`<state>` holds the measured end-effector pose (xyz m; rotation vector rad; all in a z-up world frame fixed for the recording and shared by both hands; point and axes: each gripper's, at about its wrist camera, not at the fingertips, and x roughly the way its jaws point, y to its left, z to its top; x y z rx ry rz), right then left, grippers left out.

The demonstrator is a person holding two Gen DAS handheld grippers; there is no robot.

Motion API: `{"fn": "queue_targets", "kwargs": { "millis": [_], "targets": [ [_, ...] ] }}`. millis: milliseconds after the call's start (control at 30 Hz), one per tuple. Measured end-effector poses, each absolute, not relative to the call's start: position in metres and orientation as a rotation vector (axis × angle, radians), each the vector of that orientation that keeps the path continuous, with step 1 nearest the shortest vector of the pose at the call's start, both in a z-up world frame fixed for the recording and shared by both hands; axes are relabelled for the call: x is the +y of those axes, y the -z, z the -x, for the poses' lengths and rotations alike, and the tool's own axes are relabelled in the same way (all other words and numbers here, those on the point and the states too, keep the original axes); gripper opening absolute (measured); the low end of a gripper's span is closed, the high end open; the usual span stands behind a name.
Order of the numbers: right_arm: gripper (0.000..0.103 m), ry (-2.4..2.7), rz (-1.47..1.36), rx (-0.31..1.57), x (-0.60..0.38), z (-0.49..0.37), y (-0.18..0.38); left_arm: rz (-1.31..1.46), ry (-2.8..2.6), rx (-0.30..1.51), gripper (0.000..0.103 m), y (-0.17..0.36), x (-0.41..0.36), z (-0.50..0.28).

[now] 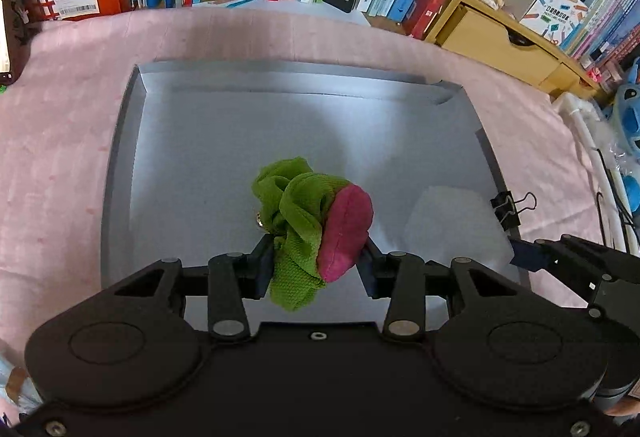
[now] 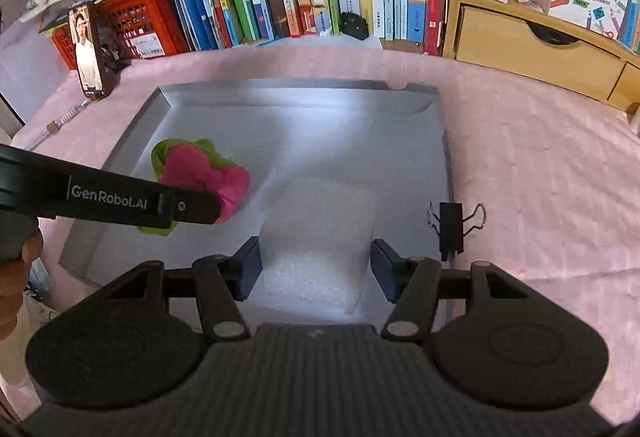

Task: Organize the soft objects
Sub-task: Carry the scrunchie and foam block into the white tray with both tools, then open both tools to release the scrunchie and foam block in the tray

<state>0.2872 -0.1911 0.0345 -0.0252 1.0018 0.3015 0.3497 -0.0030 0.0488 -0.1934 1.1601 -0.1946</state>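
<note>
Green-and-pink cloth bundle (image 1: 310, 233) pinched between left gripper (image 1: 316, 257) pads, hanging over grey tray (image 1: 132, 141). Right gripper (image 2: 316, 265) jaws stand apart around white foam pad (image 2: 320, 237), pads not pressing it; pad lies on tray floor. Black binder clip (image 2: 452, 225) on tray's right rim. Tray sits on pink cloth (image 1: 60, 141).

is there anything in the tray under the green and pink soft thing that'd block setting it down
Nothing visible does. The left tongs grip the green and pink soft toy over bare floor of the grey tray. The only other item inside is a white foam sheet, off to the toy's right, between the right tongs.
</note>
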Motion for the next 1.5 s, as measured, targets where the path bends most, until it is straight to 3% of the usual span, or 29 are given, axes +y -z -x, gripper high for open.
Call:
{"fn": "queue_targets", "kwargs": {
  "millis": [367, 600, 767, 1500],
  "targets": [
    [0.067, -0.298, 0.022, 1.030, -0.193, -0.291, -0.023, 0.210, 0.193, 1.179, 0.049, -0.040, 0.000, -0.352],
    [0.079, -0.304, 0.023, 1.004, -0.194, -0.288, -0.026, 0.199, 0.188, 1.146, 0.070, -0.048, 0.002, -0.348],
    [0.084, -0.306, 0.015, 0.985, -0.198, -0.283, -0.033, 0.190, 0.188, 1.115, 0.076, -0.060, 0.004, -0.341],
    [0.090, -0.341, 0.004, 0.780, -0.220, -0.214, -0.091, 0.162, 0.263, 0.913, 0.082, -0.126, 0.013, -0.251]
  ]
}}
